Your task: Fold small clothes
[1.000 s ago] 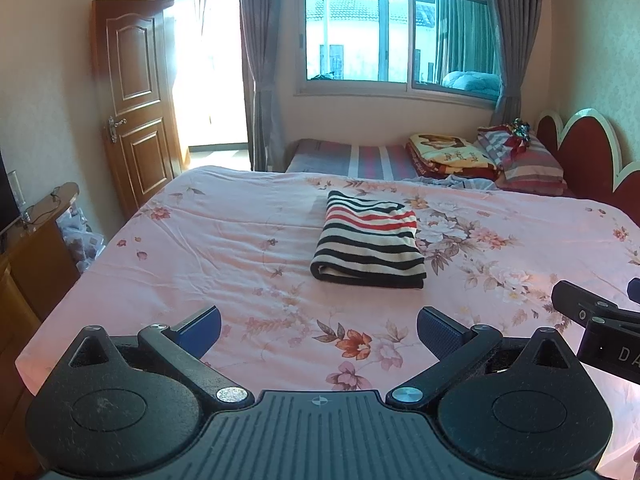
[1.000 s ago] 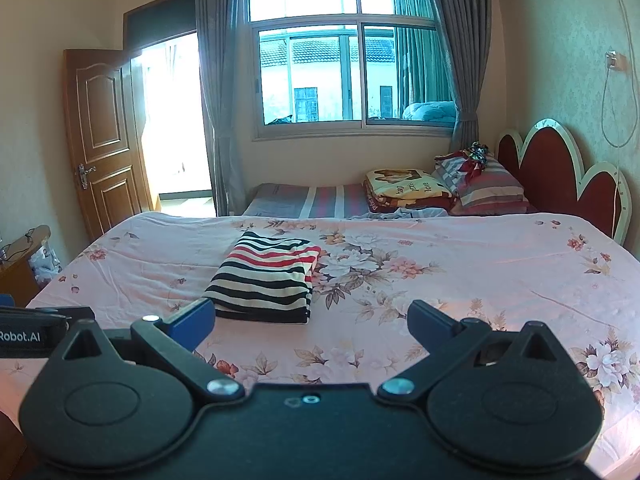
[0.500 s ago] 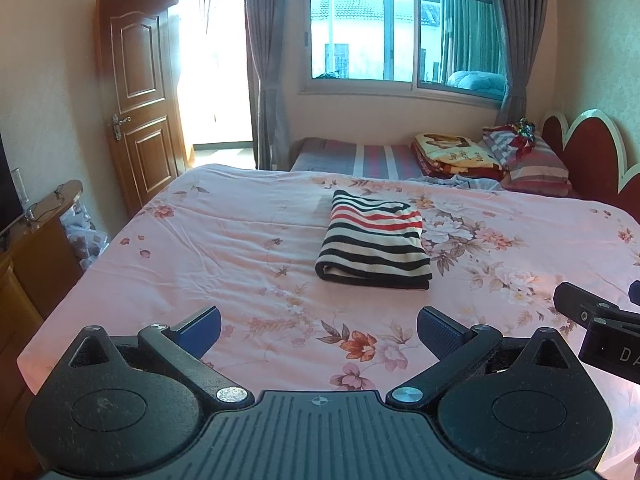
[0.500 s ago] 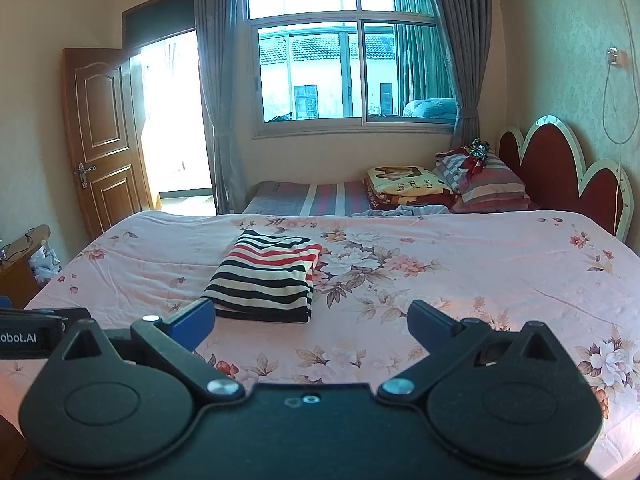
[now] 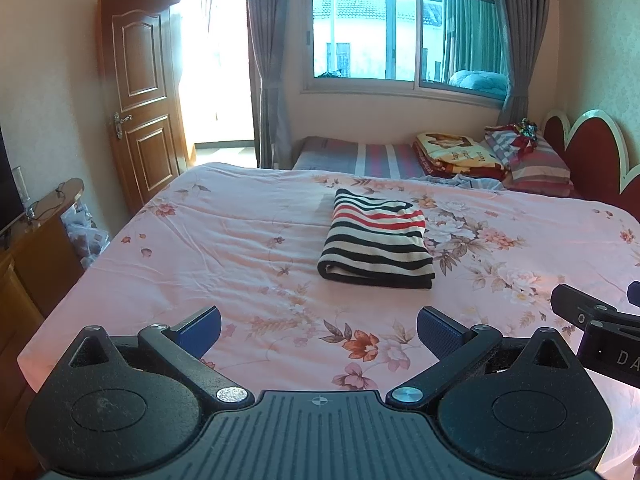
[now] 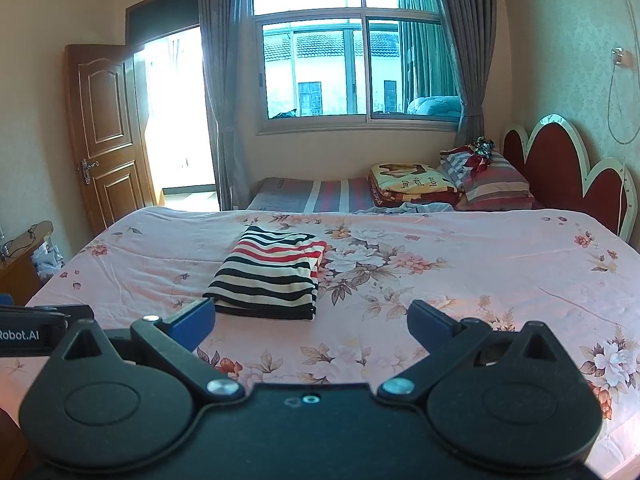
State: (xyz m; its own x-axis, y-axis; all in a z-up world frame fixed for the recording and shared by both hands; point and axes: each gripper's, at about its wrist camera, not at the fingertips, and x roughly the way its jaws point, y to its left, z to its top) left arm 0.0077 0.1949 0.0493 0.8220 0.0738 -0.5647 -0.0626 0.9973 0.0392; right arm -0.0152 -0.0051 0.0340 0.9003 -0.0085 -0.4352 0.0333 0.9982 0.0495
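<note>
1. The striped garment (image 5: 378,240) is sitting lower and nearer in both views than a second ago, as both grippers are tilting slightly downward.
2. The left gripper (image 5: 318,326) is hovering over the bed's (image 5: 208,240) near edge, jaws spread wide and holding nothing.
3. The garment is lying folded mid-bed, apart from both grippers.
4. The right gripper (image 6: 310,322) is hovering alongside, jaws likewise released.

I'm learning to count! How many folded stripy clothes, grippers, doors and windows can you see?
Folded stripy clothes: 1
Grippers: 2, left gripper, right gripper
Doors: 1
Windows: 1
Total: 5
</note>
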